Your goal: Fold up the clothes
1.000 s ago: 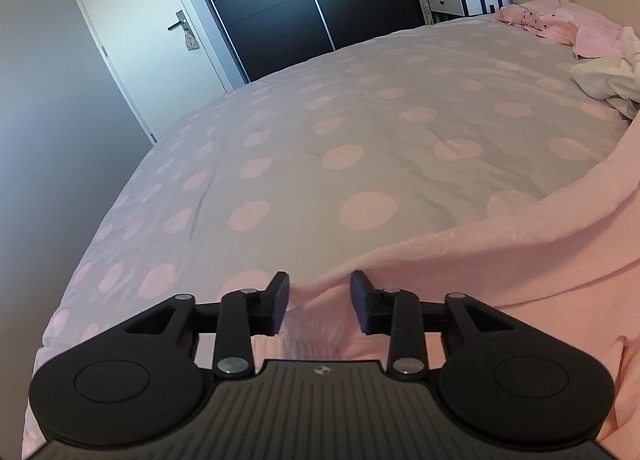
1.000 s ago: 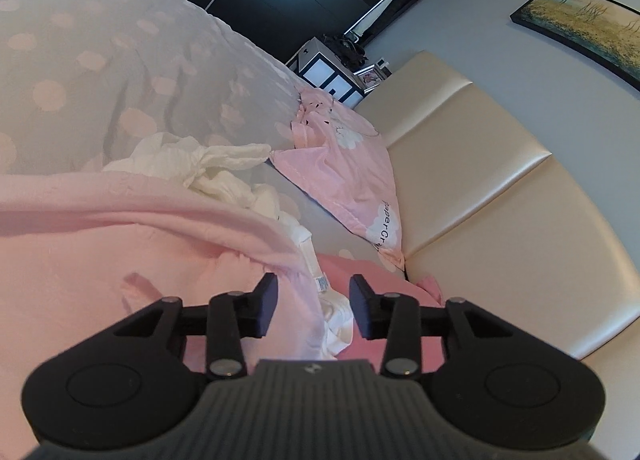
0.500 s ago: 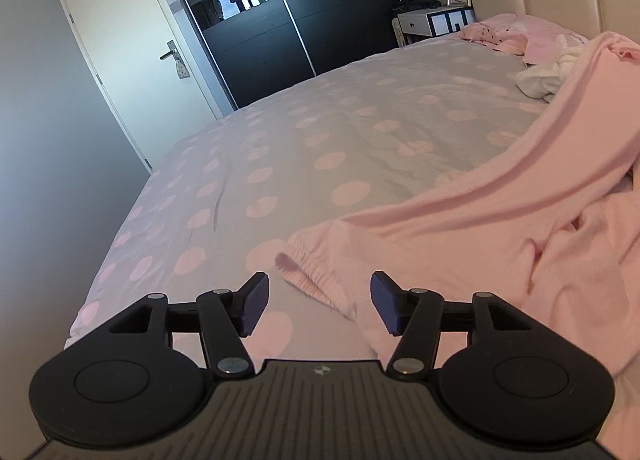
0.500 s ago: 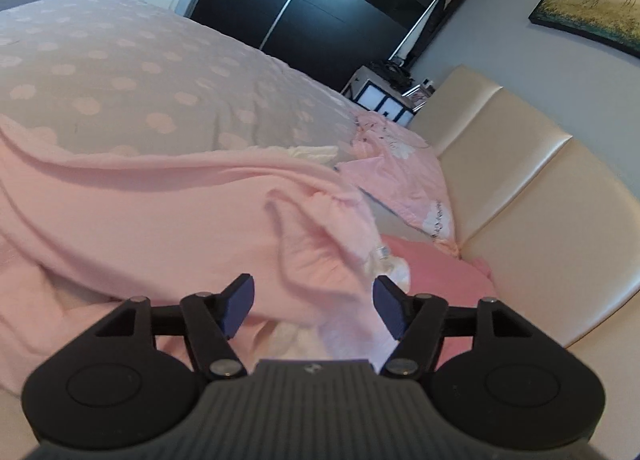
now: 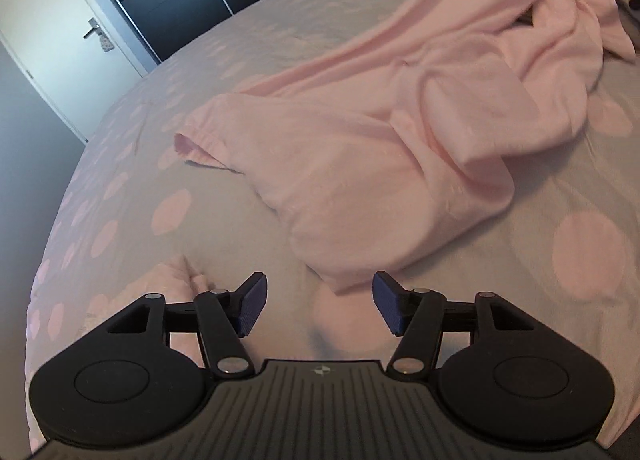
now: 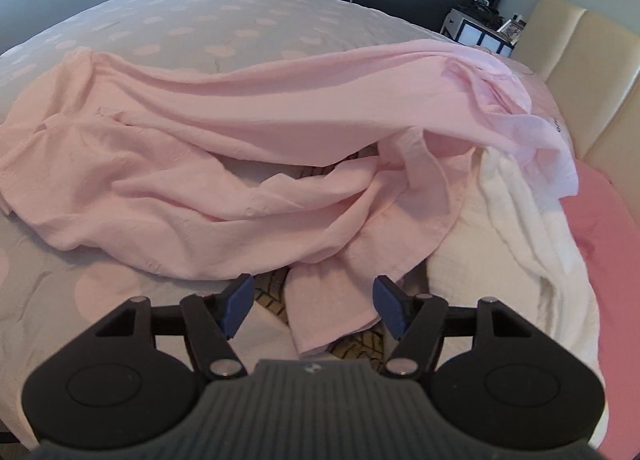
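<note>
A: Where is the garment, and what do our claws hold?

B: The pink garment point(image 5: 360, 164) lies crumpled across the middle of the bed point(image 5: 168, 216), stretching toward the headboard end. Our left gripper point(image 5: 319, 306) hangs wide open and empty, just short of the garment's nearest rounded fold. Our right gripper point(image 6: 313, 306) is also wide open; a narrow pink flap lies between its fingers, but nothing is pinched.

A: What sits beside it?

B: A white cloth point(image 6: 532, 228) touches the garment on the headboard side, partly under it.

A: How do we do this step well?

B: We judge the garment needs spreading flat first. We should each pinch a single layer at an outer edge, avoid catching the white cloth, then draw apart evenly.
</note>
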A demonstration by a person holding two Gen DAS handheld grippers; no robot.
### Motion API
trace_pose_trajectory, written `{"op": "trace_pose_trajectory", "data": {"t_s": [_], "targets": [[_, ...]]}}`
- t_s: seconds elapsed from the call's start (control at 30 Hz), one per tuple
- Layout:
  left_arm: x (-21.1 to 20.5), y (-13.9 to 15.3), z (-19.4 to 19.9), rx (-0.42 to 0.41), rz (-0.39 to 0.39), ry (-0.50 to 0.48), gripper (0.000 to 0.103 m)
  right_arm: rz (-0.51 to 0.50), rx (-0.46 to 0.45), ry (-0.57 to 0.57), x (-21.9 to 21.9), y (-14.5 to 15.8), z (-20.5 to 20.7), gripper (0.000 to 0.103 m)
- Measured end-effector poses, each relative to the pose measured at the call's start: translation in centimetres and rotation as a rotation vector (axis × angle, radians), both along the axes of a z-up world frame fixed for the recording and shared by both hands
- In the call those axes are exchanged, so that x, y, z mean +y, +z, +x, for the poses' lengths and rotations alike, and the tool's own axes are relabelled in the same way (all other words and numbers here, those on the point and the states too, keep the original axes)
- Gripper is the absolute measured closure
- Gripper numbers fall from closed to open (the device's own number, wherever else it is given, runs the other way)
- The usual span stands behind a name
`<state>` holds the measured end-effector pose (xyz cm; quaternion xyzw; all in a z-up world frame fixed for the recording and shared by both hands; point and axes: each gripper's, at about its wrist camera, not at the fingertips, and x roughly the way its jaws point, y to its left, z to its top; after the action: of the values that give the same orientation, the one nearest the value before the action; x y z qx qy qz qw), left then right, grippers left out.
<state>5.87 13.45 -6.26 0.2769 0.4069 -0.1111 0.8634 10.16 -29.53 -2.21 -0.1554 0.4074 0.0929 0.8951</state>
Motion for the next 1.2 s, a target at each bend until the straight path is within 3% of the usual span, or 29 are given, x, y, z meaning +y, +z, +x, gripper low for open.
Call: {"op": "trace_pose_trajectory", "data": {"t_s": [0.1,0.2,0.4,0.47,0.53,0.57,0.63,0.7,0.77,1.03,1.2], "targets": [[-0.5,-2.4,0.2,0.027,0.031,-0.009,0.046,-0.008,0.045,0.068,0.7,-1.8,-0.6,0.034],[-0.6,-3.2,0.6,-0.006,0.035,-0.009,0.046,-0.051,0.093,0.127,1.6,-3.9,-0.6,0.034],[-1.1,-3.0,2.3,-0.060,0.032,-0.008,0.046,-0.237,0.095,0.145,2.7,-7.5,1.4,0.041],[-1.5,-2.8,2.8,-0.080,0.030,-0.010,0.048,-0.249,0.103,0.121,2.1,-7.9,2.5,0.068],[-1.8,-2.7,3.3,-0.081,0.019,-0.013,0.057,-0.239,0.147,0.096,1.4,-8.2,3.4,0.088],[-1.9,-2.7,3.5,-0.075,0.016,-0.016,0.065,-0.246,0.168,0.084,1.1,-8.4,3.7,0.096],[-2.1,-2.6,3.8,-0.070,0.023,-0.015,0.080,-0.262,0.172,0.072,0.8,-8.3,3.8,0.102],[-2.2,-2.3,4.0,-0.074,0.028,-0.007,0.093,-0.269,0.129,0.050,0.4,-7.0,3.6,0.102],[-1.9,-1.0,4.2,-0.098,-0.001,0.023,0.099,-0.274,0.074,0.009,-0.3,-5.0,3.3,0.103],[0.3,5.0,4.3,-0.233,-0.058,0.176,0.102,-0.280,-0.144,-0.255,-7.3,6.0,3.2,0.103],[2.5,8.5,3.0,-0.315,-0.084,0.255,0.102,-0.307,-0.258,-0.346,-10.2,12.4,2.2,0.103]]}}
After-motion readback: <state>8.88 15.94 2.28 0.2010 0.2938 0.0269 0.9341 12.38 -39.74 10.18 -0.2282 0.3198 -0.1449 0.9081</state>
